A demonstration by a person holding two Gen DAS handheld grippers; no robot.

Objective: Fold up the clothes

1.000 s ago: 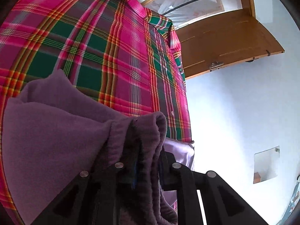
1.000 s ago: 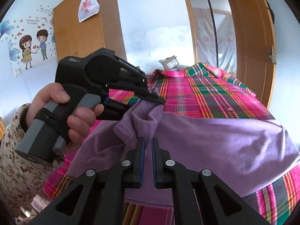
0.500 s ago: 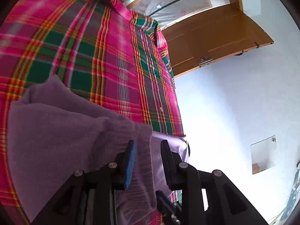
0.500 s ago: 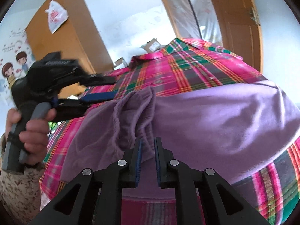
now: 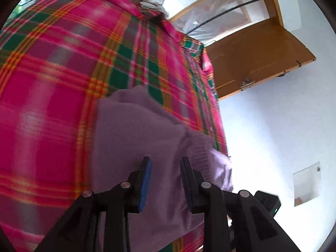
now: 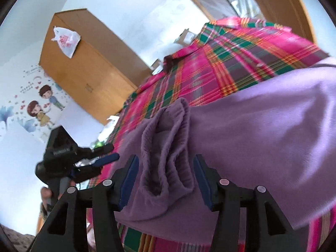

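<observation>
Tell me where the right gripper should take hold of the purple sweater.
Grip the ribbed cuff of the purple sweater, coming straight ahead with the right gripper. Its open fingers already straddle that bunched, raised ridge; the flat body beside it probably offers nothing to pinch.

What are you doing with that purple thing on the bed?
A person is folding a purple sweater on a pink plaid bedspread, using a gripper in each hand. Right now both are open: the left gripper hovers over the sweater, and the right gripper sits around a bunched ribbed cuff without squeezing it. The sweater lies on the bed.
</observation>
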